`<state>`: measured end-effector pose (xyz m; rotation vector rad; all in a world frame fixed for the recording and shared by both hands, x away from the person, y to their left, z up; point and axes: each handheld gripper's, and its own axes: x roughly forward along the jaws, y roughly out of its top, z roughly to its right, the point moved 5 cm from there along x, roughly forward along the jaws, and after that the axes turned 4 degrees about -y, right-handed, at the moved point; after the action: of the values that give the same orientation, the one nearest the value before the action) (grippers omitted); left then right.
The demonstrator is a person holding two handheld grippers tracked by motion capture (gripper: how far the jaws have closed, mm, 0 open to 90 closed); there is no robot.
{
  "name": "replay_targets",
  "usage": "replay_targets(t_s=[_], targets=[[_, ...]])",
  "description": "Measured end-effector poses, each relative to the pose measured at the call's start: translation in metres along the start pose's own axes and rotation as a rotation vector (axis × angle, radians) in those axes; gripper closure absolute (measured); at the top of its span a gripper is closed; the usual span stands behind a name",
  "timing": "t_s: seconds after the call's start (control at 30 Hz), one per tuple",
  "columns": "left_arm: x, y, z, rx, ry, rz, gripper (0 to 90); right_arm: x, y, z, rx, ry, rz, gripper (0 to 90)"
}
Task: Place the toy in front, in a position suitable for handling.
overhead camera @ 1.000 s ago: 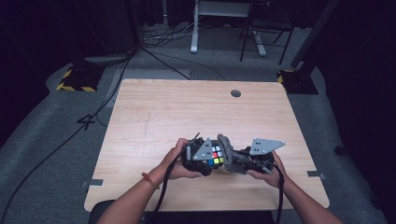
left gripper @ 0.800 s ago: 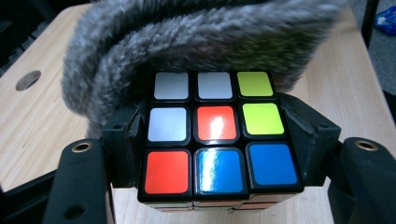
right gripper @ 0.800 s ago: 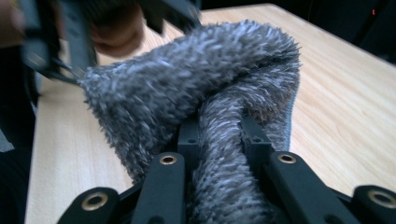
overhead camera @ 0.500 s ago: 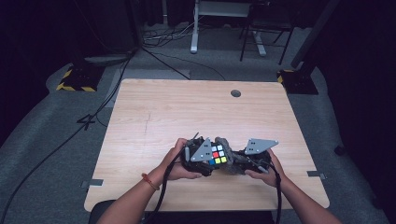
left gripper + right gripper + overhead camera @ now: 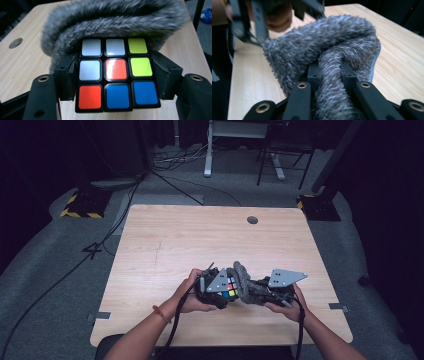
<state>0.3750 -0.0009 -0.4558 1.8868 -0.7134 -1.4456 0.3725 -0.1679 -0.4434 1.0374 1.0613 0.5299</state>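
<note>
Fingers (image 5: pixel 68 75) of our left gripper (image 5: pixel 116 77) pinch a puzzle cube (image 5: pixel 116 75) from both sides, their black pads flat against its left and right faces. In the left gripper view the face toward us shows two white squares and a yellow-green one on top, white, red and yellow-green in the middle row, and red, blue, blue along the bottom. A grey fuzzy cloth (image 5: pixel 110 22) arches over the cube's top edge and down its left side, touching it.

Our right gripper (image 5: pixel 329 75) has its fingers (image 5: pixel 313 75) pressed in on a bunched fold of that same cloth (image 5: pixel 324 42); in the right gripper view the fold runs up between the two black fingers, and the rest of the cloth spreads out beyond them over the desk (image 5: pixel 402 50).

From the high view we see the cube (image 5: pixel 230 287) held near the front edge of the desk (image 5: pixel 200 235), roughly at its middle, between our two hands. Our left hand (image 5: pixel 192 292) holds the left gripper (image 5: pixel 220 287) with its grey three-cornered plate over the cube. The cloth (image 5: pixel 245 282) sits just right of the cube, against it, and our right hand (image 5: pixel 285 300) holds the right gripper (image 5: pixel 257 290) behind it. Whether the cube rests on the desk or is held just above it, we cannot tell.

A small round hole (image 5: pixel 252 220) lies in the desk well beyond the cube, toward the far edge. Cables trail from both grippers toward us.
</note>
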Motion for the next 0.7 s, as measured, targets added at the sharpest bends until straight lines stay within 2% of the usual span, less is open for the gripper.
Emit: replay_targets(t_s=[0.1,0.2,0.33,0.4,0.5,0.6,0.7], targets=[[0.001,0.001,0.000,0.001,0.004,-0.001,33.3,0.000,0.002,-0.001,-0.019,-0.012,-0.002,75.2],[-0.006,0.005,-0.002,-0.003,0.006,0.035,33.3,-0.001,0.002,0.004,-0.005,-0.030,0.001,75.1],[-0.013,0.009,-0.003,0.005,0.010,0.070,33.4,0.005,-0.006,0.012,0.011,-0.053,-0.049,75.1],[-0.015,0.009,-0.002,0.004,0.005,0.079,33.3,0.010,-0.011,0.015,0.026,-0.041,-0.083,75.1],[-0.015,0.010,-0.003,0.010,0.004,0.078,33.3,0.016,-0.018,0.016,0.020,-0.035,-0.132,75.1],[-0.015,0.012,0.000,0.019,-0.002,0.085,33.3,0.022,-0.027,0.016,0.023,0.009,-0.191,75.0],[-0.016,0.014,0.002,0.027,0.003,0.091,33.3,0.025,-0.032,0.016,0.034,0.031,-0.205,74.9]])
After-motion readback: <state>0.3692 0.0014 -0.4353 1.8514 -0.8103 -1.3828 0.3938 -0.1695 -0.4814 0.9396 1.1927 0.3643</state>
